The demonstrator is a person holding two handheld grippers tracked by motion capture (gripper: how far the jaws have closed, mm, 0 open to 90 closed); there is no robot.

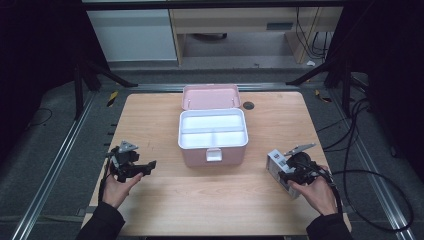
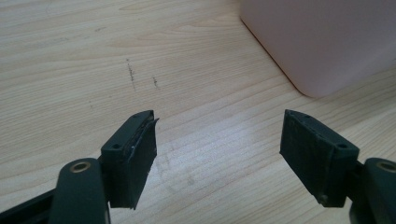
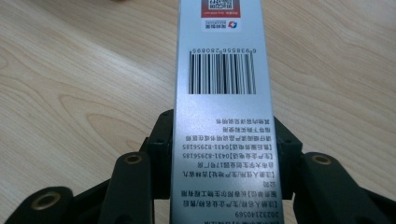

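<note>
The small silver-grey carton (image 3: 219, 93), printed with a barcode and small text, sits pinched between the 2 jaws of the right gripper (image 1: 295, 172), near the right edge of the table (image 1: 150, 115); in the right gripper view the pads press on both its long sides. It hangs just right of the pink storage box (image 1: 213, 137), whose lid stands open at the far side and whose white tray shows 3 compartments. The step in hand looks like carrying the carton to the box. The next move calls for swinging it left and up over the rim, then lining it up with 1 compartment before letting go. The left gripper (image 1: 131, 165) hovers near the left edge with its jaws spread and nothing between them, a corner of the box ahead of it. The carton's near end is cut off, its print is too small to read, and the gripper and hand cover much of it from above.
</note>
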